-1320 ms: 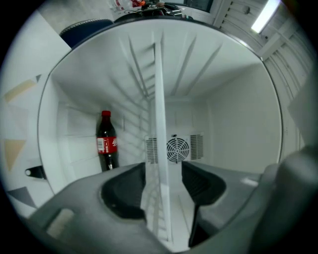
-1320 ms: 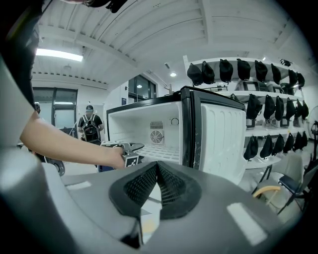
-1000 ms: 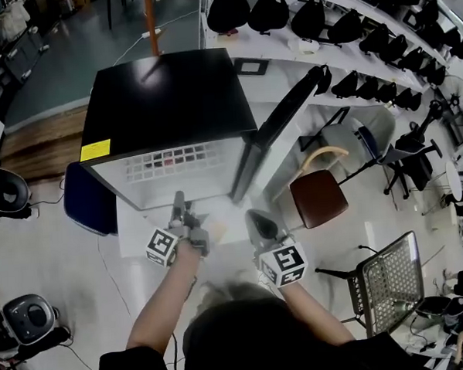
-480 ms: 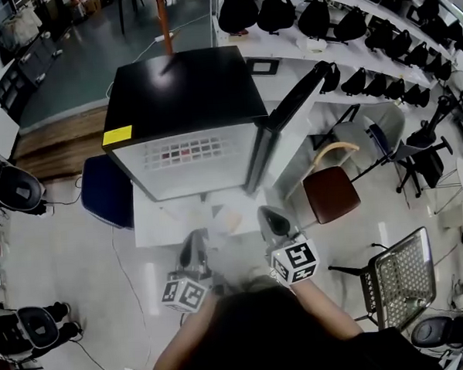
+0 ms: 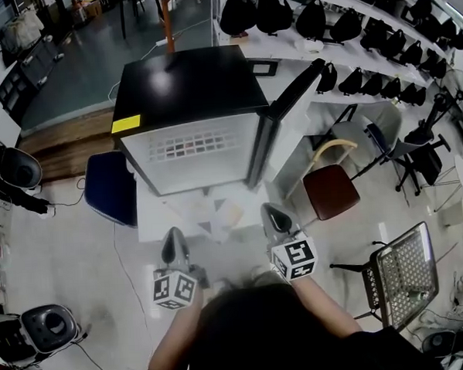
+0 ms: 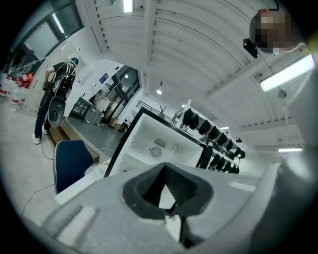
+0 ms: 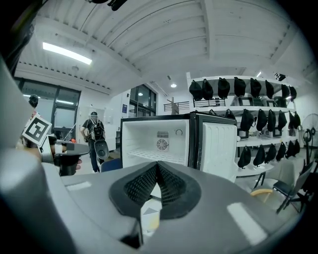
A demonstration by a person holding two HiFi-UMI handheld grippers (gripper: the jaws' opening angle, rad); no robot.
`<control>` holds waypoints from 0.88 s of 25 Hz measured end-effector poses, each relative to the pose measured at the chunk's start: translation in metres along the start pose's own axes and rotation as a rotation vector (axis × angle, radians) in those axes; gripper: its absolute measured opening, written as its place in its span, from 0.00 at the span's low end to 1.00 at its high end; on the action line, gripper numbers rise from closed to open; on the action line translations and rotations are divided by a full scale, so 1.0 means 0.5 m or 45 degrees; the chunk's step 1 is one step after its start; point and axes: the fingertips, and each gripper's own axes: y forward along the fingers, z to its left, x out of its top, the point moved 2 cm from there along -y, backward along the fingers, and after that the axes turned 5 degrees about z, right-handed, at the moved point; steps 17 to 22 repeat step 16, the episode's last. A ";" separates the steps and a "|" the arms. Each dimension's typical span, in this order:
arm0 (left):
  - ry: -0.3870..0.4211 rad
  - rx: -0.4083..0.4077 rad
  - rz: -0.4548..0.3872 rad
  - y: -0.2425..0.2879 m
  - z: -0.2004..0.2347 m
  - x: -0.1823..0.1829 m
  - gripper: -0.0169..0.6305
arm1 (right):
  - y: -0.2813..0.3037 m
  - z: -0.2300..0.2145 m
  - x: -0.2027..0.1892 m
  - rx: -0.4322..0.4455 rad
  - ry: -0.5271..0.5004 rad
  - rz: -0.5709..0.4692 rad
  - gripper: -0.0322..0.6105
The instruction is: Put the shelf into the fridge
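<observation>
Head view first: the fridge (image 5: 184,86) stands on its white table (image 5: 152,223) with the door (image 5: 286,112) swung wide, and I can see the white grid of the shelf (image 5: 198,143) inside the cabinet. So the main job looks done to me. Whether the door needs closing I can't say. My left gripper (image 5: 173,237) and right gripper (image 5: 272,213) are both held low by my body, well apart from the fridge. Count here: one fridge, one shelf, one door, two grippers. There are three chairs nearby: a blue chair (image 5: 108,187), a brown chair (image 5: 330,191) and a mesh chair (image 5: 399,276).

Now the left gripper view: the jaws are pressed fully together with nothing between them, so it is empty. The open fridge sits beyond, but I can't pick out the shelf clearly from this angle. One person (image 6: 57,94) stands far off.

Right gripper view: the pads meet at the tip here too, and there is nothing in the grip. Straight ahead, one shelf lies level across the fridge interior, below the fan, looking seated on both sides.
</observation>
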 end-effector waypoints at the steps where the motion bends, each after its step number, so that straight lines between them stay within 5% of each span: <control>1: 0.000 -0.003 0.008 -0.005 0.001 -0.002 0.03 | -0.004 0.004 -0.003 -0.001 0.005 0.002 0.05; 22: 0.011 -0.013 0.020 -0.056 -0.002 0.000 0.03 | -0.036 0.035 0.002 -0.019 0.010 -0.018 0.05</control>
